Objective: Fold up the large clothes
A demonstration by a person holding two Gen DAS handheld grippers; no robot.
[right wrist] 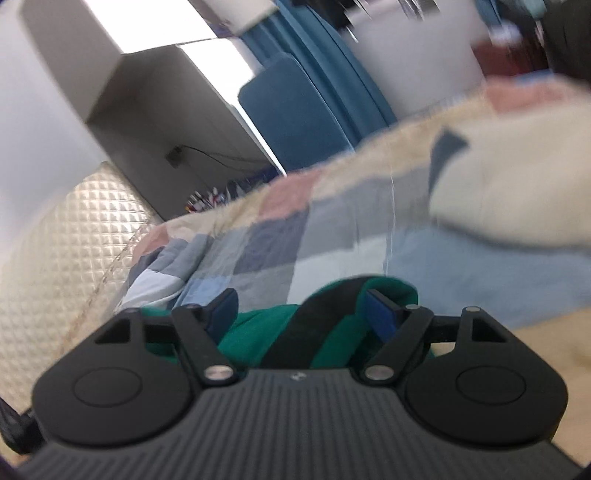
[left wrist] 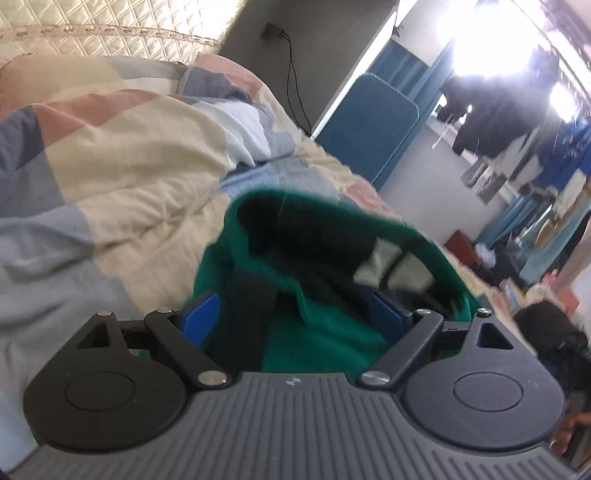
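A green garment with black stripes (left wrist: pixel 325 295) is bunched between the blue pads of my left gripper (left wrist: pixel 295 314), above a patchwork-covered bed (left wrist: pixel 122 158). The jaws stand wide apart with the cloth filling the gap; the fingertips are hidden in the folds. A pale label (left wrist: pixel 388 266) shows inside the garment's dark opening. In the right wrist view the same green and black cloth (right wrist: pixel 314 332) lies between the blue pads of my right gripper (right wrist: pixel 303 314), also spread wide, over the bed cover (right wrist: pixel 295 251). The view is blurred.
A quilted cream headboard (left wrist: pixel 110 26) stands behind the bed. A blue padded panel (left wrist: pixel 373 122) and white wall (left wrist: pixel 332 37) lie beyond the bed's far side. Dark clothes (left wrist: pixel 491 118) hang by a bright window. A folded cream blanket (right wrist: pixel 517 184) lies on the bed.
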